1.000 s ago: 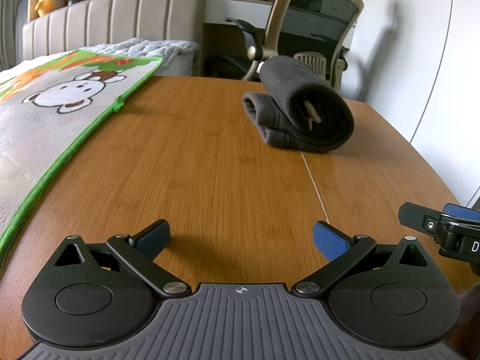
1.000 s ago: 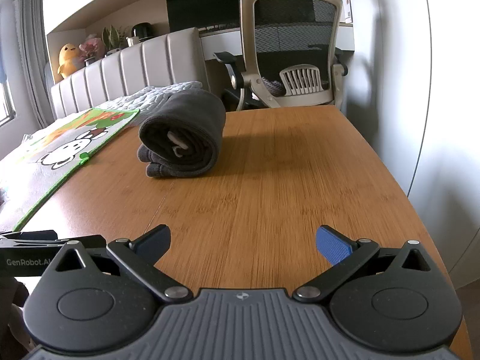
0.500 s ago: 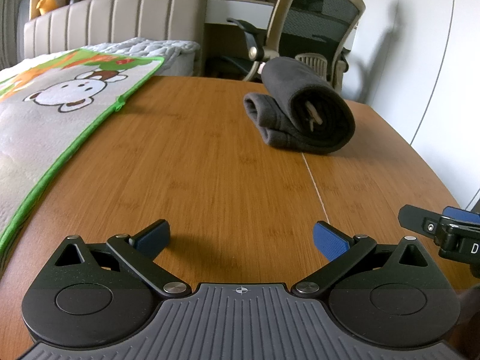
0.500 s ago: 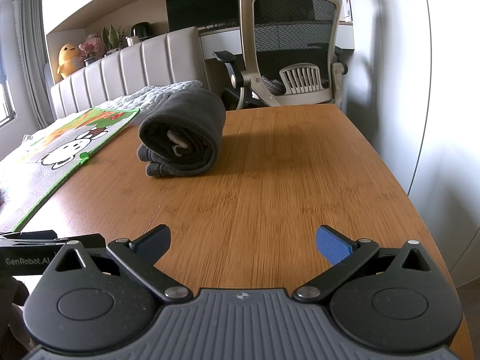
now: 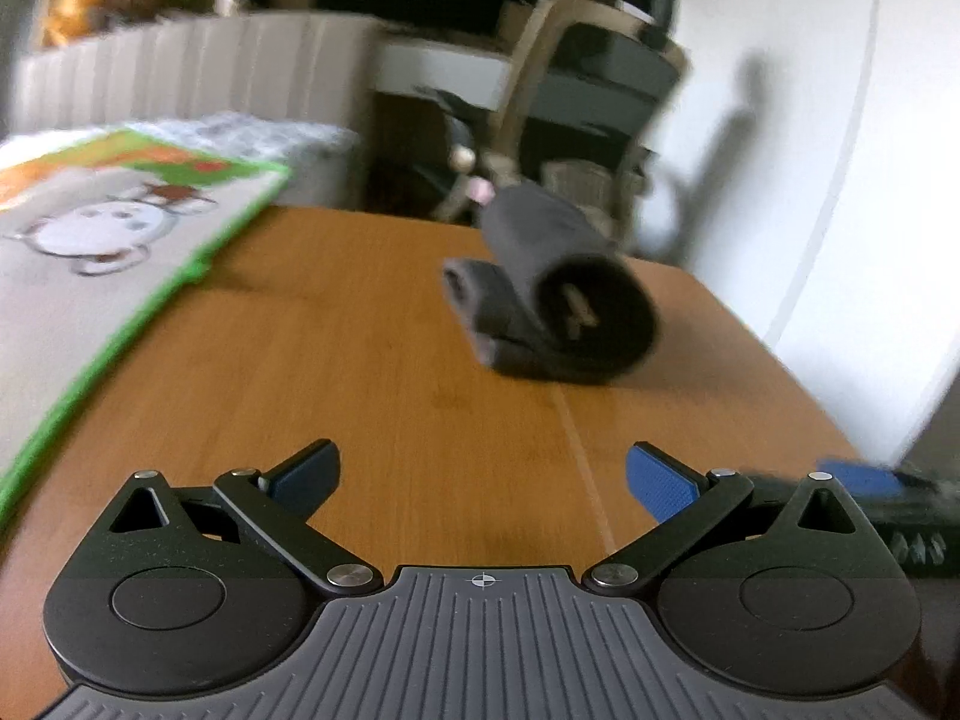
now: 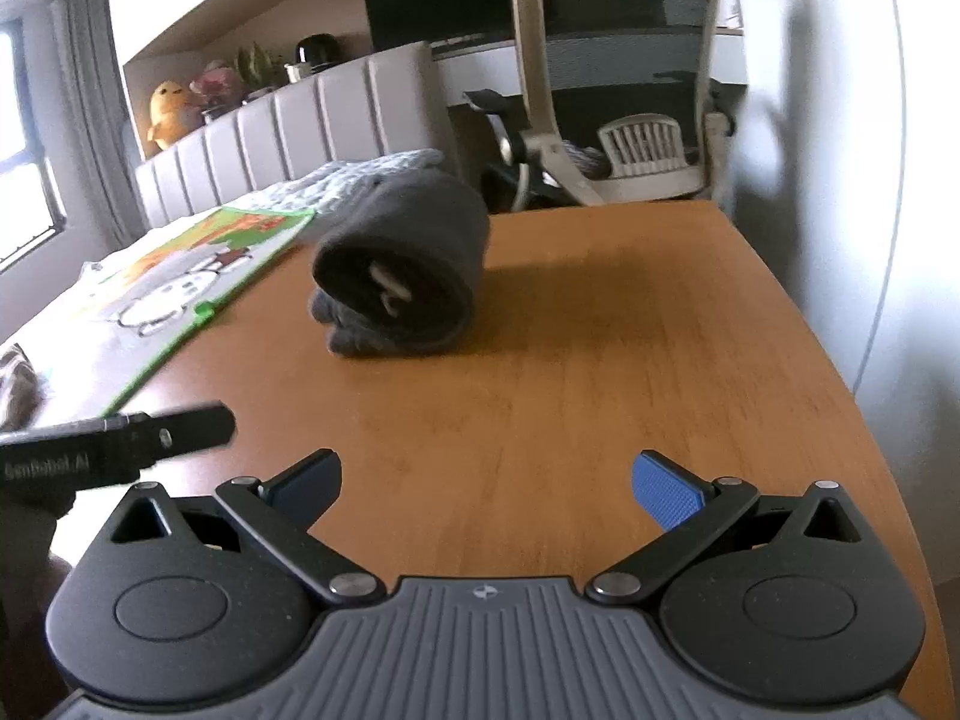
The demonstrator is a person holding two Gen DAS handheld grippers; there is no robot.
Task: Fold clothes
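Observation:
A dark grey garment [image 5: 552, 294] lies rolled up on the wooden table [image 5: 360, 360], ahead and a little right of my left gripper [image 5: 480, 477]. It also shows in the right wrist view [image 6: 402, 276], ahead and left of my right gripper [image 6: 486, 486]. Both grippers are open and empty, well short of the roll. The left gripper's body [image 6: 120, 444] shows at the left of the right wrist view, and the right gripper's blue tip [image 5: 864, 477] at the right of the left wrist view.
A cartoon-print mat with a green border [image 5: 108, 252] covers the table's left side [image 6: 174, 282]. An office chair [image 6: 630, 96] stands behind the table's far edge, a padded headboard [image 6: 312, 126] at the back left. The table's right edge [image 6: 840, 372] drops off near a white wall.
Both grippers have moved forward toward the rolled garment, which looks nearer now. The left wrist view is blurred by motion. Both stay open.

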